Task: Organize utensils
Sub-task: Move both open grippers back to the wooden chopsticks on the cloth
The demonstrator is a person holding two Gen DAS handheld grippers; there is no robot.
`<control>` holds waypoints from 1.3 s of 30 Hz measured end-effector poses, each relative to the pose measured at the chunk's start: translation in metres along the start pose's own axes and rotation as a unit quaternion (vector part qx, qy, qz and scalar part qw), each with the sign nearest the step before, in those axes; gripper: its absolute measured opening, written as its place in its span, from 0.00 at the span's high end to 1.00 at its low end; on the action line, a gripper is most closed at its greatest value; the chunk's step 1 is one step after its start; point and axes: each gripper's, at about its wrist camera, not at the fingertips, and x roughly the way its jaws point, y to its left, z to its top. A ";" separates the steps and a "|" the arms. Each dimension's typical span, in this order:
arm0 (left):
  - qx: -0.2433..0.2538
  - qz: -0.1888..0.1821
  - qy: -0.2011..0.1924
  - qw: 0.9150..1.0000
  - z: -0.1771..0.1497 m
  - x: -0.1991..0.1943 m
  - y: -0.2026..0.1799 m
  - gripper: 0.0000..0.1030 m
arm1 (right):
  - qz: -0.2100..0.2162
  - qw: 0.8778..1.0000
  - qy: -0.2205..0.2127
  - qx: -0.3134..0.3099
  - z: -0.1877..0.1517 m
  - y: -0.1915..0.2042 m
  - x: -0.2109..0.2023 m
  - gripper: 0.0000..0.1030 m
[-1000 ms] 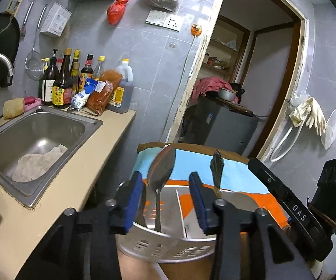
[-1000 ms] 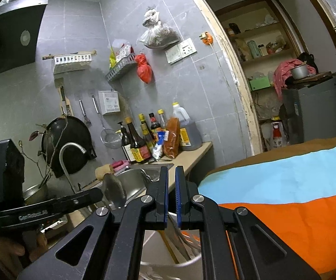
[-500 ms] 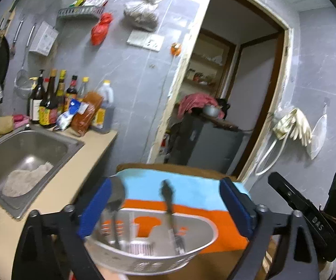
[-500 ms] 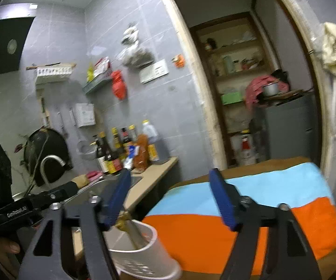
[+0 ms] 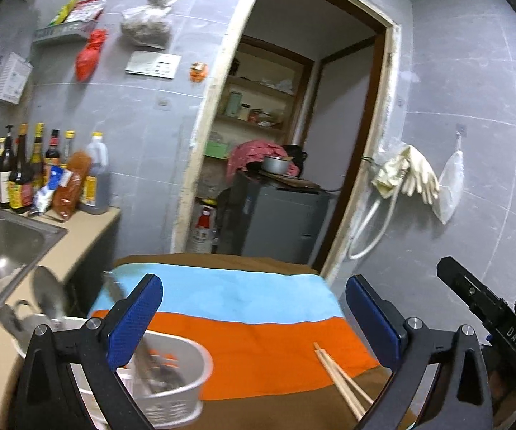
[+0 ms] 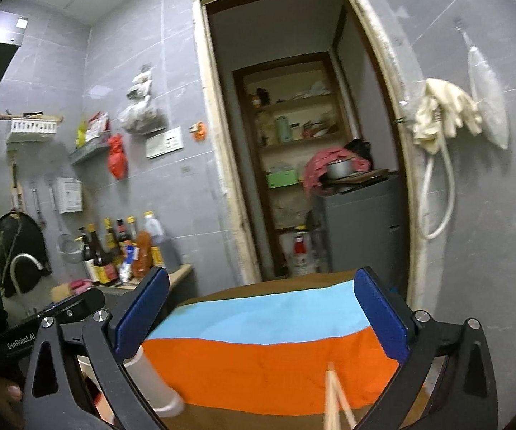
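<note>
- Hovering above the striped cloth (image 5: 243, 326), the left gripper (image 5: 254, 322) had its jaws spread wide, with nothing between the blue pads (image 5: 134, 320).
- The right gripper (image 6: 261, 317) likewise had its jaws wide apart and held nothing; through the gap showed the blue and orange bands of the cloth (image 6: 258, 358).
- The white utensil holder (image 5: 182, 390) stood on the cloth at the near left, partly behind the left gripper's left finger in the left wrist view.
- A spoon (image 5: 48, 297) and a second dark-handled utensil (image 5: 114, 286) stood in the holder, handles down, leaning toward the left; both were blurred, so the second one's kind could not be told.
- In the right wrist view only a strip of the holder's white rim (image 6: 154, 383) showed, low and left, just beside that gripper's left finger.
- A pair of wooden chopsticks (image 5: 344, 380) lay on the cloth's orange and brown bands at the near right, well apart from the holder, side by side and touching.
- The same chopsticks (image 6: 333, 394) appeared blurred at the bottom edge of the right wrist view, between the jaws but below them.
- To the left, a counter (image 5: 82, 229) carried a steel sink (image 5: 3, 243) and a cluster of sauce bottles (image 5: 24, 172) against the grey tiled wall.
- Pale rubber gloves (image 5: 412, 172) hung on the wall right of the doorway.
</note>
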 end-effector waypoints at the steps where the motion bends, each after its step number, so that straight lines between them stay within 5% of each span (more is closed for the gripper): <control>1: 0.002 -0.004 0.000 1.000 -0.002 0.002 -0.007 0.00 | -0.004 1.000 -0.001 0.000 0.001 -0.005 -0.002 0.02; 16: 0.021 -0.021 0.074 0.997 -0.043 0.057 -0.064 0.00 | -0.053 0.997 0.061 0.011 -0.025 -0.102 0.006 0.02; 30: -0.005 -0.027 0.187 0.982 -0.102 0.125 -0.068 0.01 | -0.045 0.983 0.178 -0.001 -0.089 -0.153 0.051 0.02; 33: -0.019 -0.030 0.216 0.976 -0.118 0.137 -0.064 0.08 | -0.034 0.979 0.202 0.007 -0.106 -0.158 0.062 0.02; 39: -0.040 -0.028 0.254 0.966 -0.139 0.152 -0.056 0.10 | -0.008 0.967 0.253 0.014 -0.134 -0.163 0.081 0.30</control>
